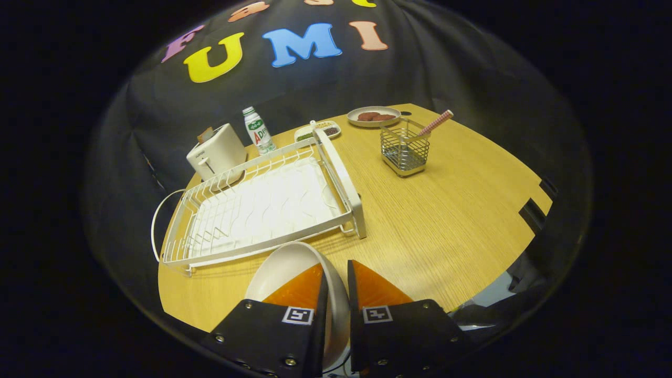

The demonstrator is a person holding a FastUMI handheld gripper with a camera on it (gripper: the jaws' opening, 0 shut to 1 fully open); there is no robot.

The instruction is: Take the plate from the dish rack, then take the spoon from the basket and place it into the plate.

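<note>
The plate is clamped by its rim between the nearly closed gripper fingers; bare desk lies just right, the spoon far ahead-right in the basket.

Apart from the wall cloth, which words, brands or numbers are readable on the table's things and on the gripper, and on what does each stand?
No text can be quoted.
Bottle: printed label, too blurred to read.
Toaster: a small mark near its top, too small to read.
Gripper, shut on the plate rim: square code markers, patterns, no letters.
</note>
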